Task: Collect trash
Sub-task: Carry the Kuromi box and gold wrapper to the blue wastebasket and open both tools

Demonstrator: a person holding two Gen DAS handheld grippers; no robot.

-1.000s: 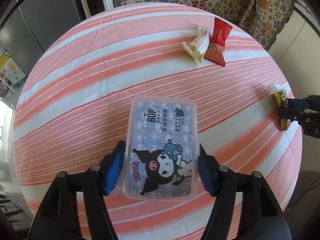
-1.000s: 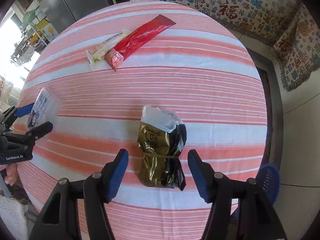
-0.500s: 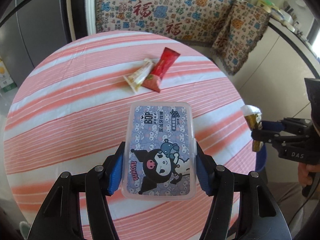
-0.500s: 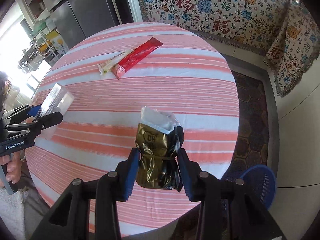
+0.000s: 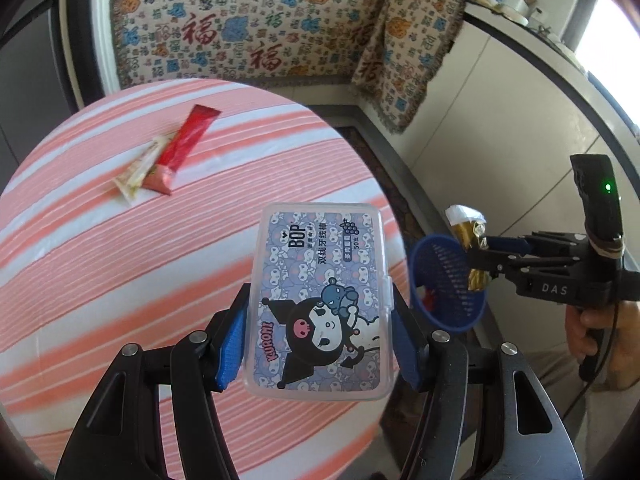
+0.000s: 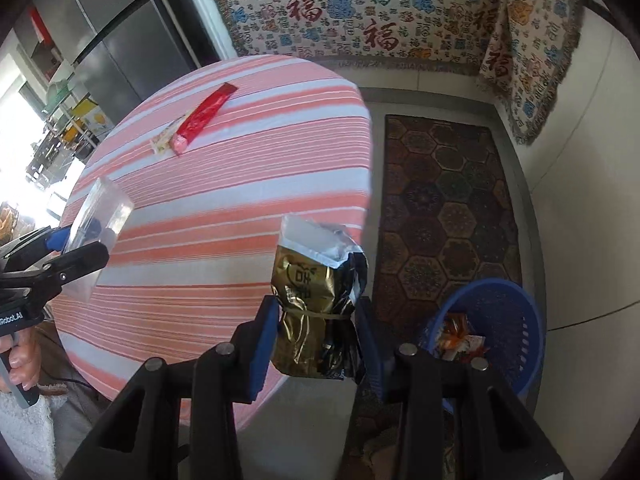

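My left gripper (image 5: pixel 318 344) is shut on a clear plastic floss box (image 5: pixel 318 300) with a cartoon label, held above the table's right edge. My right gripper (image 6: pixel 316 340) is shut on a crumpled gold and black wrapper (image 6: pixel 316 304), held off the table's edge. The wrapper also shows in the left wrist view (image 5: pixel 470 236), above a blue mesh bin (image 5: pixel 448 284). The bin (image 6: pixel 500 320) stands on the floor to the right and holds some trash. A red wrapper (image 5: pixel 184 148) and a pale wrapper (image 5: pixel 138 172) lie side by side on the table.
The round table (image 5: pixel 100 260) has a pink and white striped cloth. A patterned rug (image 6: pixel 440 200) lies on the floor beside it. A printed cloth (image 6: pixel 360 12) covers the bench behind. Grey cabinets (image 6: pixel 120 40) stand at the far left.
Both grippers have lifted their items and moved right, away from the table toward the blue bin. The right gripper closed on the gold wrapper during this time.
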